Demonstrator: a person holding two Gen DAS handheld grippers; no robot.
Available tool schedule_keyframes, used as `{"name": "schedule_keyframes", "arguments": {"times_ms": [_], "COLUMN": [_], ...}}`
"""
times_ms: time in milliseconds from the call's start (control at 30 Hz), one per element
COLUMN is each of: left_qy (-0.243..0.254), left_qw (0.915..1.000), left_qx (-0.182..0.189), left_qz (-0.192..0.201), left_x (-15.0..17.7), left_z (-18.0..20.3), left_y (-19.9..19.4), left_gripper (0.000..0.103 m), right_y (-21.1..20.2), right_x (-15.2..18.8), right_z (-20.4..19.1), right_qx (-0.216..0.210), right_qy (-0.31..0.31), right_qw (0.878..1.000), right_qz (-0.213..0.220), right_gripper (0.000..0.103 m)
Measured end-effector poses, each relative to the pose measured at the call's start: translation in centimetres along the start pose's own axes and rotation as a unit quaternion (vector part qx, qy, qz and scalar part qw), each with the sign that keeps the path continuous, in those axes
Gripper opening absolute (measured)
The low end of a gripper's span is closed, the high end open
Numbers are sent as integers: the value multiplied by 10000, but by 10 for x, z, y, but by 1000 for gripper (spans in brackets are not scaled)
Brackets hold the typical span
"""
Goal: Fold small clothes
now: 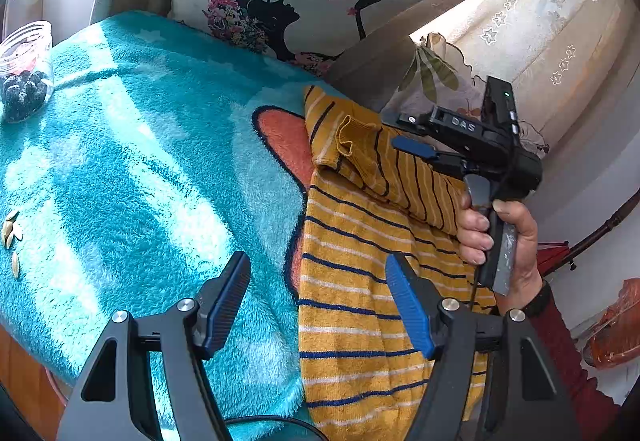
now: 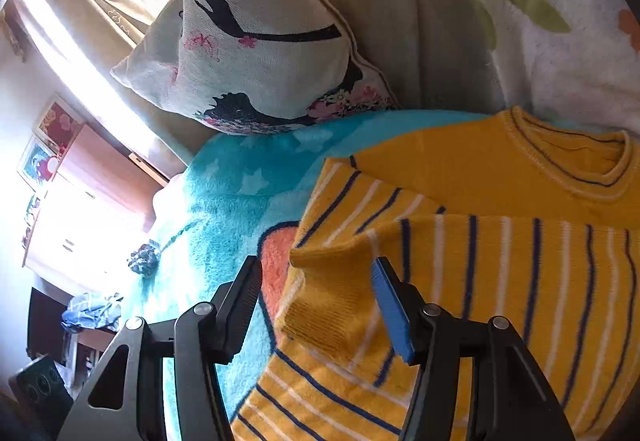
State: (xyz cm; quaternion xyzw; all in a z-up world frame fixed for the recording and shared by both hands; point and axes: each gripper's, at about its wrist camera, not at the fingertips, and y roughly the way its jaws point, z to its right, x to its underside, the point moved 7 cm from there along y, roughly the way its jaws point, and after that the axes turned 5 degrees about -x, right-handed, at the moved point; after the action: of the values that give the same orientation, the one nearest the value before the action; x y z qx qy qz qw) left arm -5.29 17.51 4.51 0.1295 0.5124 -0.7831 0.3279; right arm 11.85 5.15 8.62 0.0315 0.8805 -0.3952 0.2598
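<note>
- Left wrist view: left tongs [image 1: 318, 305] jaws apart, nothing between the pads. One blue pad [image 1: 408, 307] sits over the striped sweater [image 1: 352, 321]; the other finger hangs over the teal blanket [image 1: 140, 161].
- Sweater is mustard with navy and white stripes, lying flat on the blanket, directly under and ahead of the tongs on that pad's side.
- Further ahead: one sleeve [image 1: 384, 161] is folded across the sweater body, cuff turned up.
- Right tongs [image 1: 412, 137] are just past that sleeve, held in the person's right hand [image 1: 500, 241], dark red sleeved arm behind it.
- Far off to the other side: clear jar [image 1: 26, 73] of dark berries on the blanket, a few seeds [image 1: 10, 233] nearer.
- Beyond the blanket: printed cushion [image 1: 288, 1], curtain [image 1: 540, 21] behind.
- Right wrist view: right tongs [image 2: 316, 305] jaws apart, no earlier frame to compare. The sleeve cuff [image 2: 332, 289] lies between the fingers; pads not pressing on it, so not gripped.
- Blue pad [image 2: 390, 315] rests over the striped body; neckline [image 2: 576, 157] sits further ahead on the pad's side.
- Same cushion [image 2: 260, 53] beyond the blanket [image 2: 224, 201].
</note>
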Motion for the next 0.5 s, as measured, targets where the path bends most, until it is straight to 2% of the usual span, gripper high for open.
{"name": "schedule_keyframes", "arguments": {"times_ms": [67, 200, 367, 433, 500], "left_qy": [-1, 220, 426, 403, 478], "left_qw": [10000, 9989, 9970, 9950, 9947], "left_qx": [-71, -275, -268, -379, -530], "left_qz": [-55, -325, -593, -836, -735], "left_x": [3, 14, 28, 37, 39], "left_z": [0, 10, 32, 32, 33], "left_y": [8, 34, 63, 77, 78], "left_gripper": [69, 69, 69, 69, 69], "right_y": [-20, -55, -98, -114, -133], "right_x": [16, 57, 94, 104, 115], "right_z": [10, 39, 105, 131, 155], "right_qx": [151, 156, 242, 423, 853], "right_qy": [-43, 16, 931, 1206, 1345], "right_qw": [9999, 9999, 9954, 9918, 9872], "right_qz": [-2, -58, 31, 52, 36], "right_gripper": [62, 62, 62, 62, 62]}}
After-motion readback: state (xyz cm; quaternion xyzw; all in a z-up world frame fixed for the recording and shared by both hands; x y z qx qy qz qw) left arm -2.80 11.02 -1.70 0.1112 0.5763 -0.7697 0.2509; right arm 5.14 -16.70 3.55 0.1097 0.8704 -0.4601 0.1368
